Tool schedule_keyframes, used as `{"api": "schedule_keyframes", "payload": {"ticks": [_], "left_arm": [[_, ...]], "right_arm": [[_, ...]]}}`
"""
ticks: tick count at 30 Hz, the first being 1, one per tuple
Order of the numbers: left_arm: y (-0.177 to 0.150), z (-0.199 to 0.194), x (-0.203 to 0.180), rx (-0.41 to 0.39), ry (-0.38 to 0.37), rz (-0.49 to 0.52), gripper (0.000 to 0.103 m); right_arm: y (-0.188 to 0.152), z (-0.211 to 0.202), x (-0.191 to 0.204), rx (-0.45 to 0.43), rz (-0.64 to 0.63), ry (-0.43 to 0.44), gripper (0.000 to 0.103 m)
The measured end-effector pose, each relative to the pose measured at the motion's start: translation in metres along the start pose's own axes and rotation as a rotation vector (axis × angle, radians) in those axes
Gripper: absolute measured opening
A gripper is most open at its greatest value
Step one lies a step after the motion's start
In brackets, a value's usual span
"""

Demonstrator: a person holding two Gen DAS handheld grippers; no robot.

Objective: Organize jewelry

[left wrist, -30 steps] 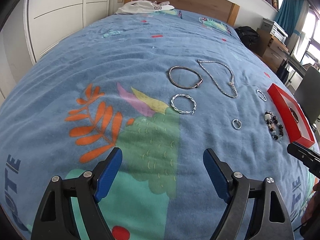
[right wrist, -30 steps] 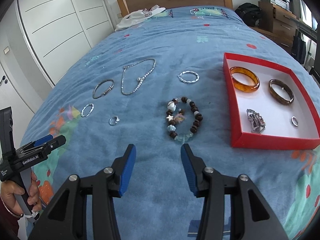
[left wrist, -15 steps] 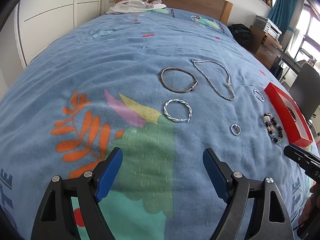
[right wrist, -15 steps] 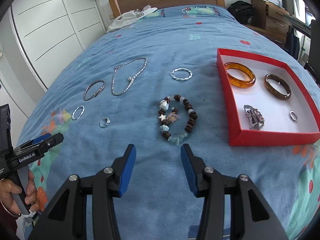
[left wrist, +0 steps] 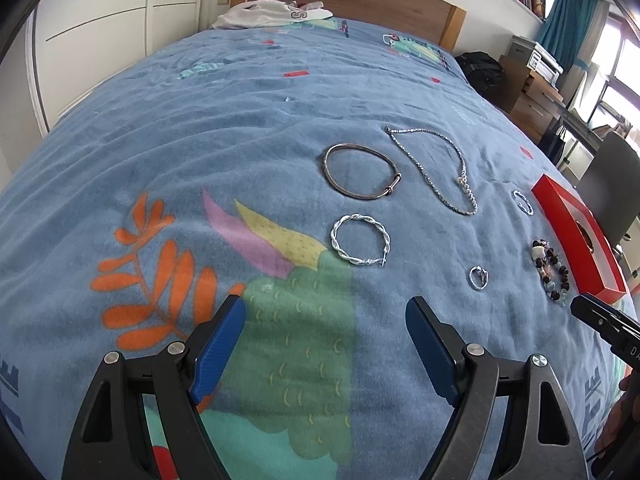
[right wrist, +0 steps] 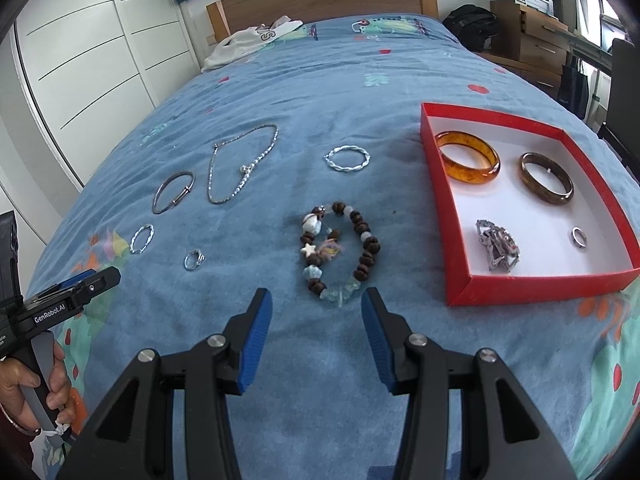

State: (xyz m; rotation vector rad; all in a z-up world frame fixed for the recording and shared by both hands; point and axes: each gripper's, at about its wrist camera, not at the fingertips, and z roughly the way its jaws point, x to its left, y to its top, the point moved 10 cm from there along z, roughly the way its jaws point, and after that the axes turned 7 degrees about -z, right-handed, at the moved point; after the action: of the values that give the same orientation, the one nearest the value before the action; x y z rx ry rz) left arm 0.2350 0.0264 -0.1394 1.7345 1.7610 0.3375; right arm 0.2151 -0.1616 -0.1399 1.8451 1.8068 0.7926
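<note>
Since a second ago, our right claw has edged closer to the beaded bracelet, which lies on the bed just ahead of its half-open, empty jaws, beside the red box. Our left claw hovers wide open and empty before the twisted silver bracelet. "GenRobot.AI" reads along its body.

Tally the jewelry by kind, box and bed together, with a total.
Bangles and bracelets: 7: amber bangle, brown bangle, copper bangle, large twisted bracelet, small twisted bracelet, beaded bracelet, crumpled metal bracelet
Rings: 2: ring in box, ring on bed
Chains: 1: silver chain
Total: 10
</note>
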Motion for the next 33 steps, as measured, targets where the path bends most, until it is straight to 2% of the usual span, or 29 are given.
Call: {"api": "schedule_keyframes", "payload": {"ticks": [24, 33], "left_arm": [[0.020, 0.019, -0.003, -0.001, -0.021, 0.039, 0.078], [0.025, 0.029, -0.008, 0.009, -0.033, 0.072, 0.074]], "right_arm": [[0.002, 0.012, 0.032, 0.008, -0.072, 0.087, 0.045], [0.010, 0.028, 0.062, 0.013, -0.140, 0.158, 0.044]]}}
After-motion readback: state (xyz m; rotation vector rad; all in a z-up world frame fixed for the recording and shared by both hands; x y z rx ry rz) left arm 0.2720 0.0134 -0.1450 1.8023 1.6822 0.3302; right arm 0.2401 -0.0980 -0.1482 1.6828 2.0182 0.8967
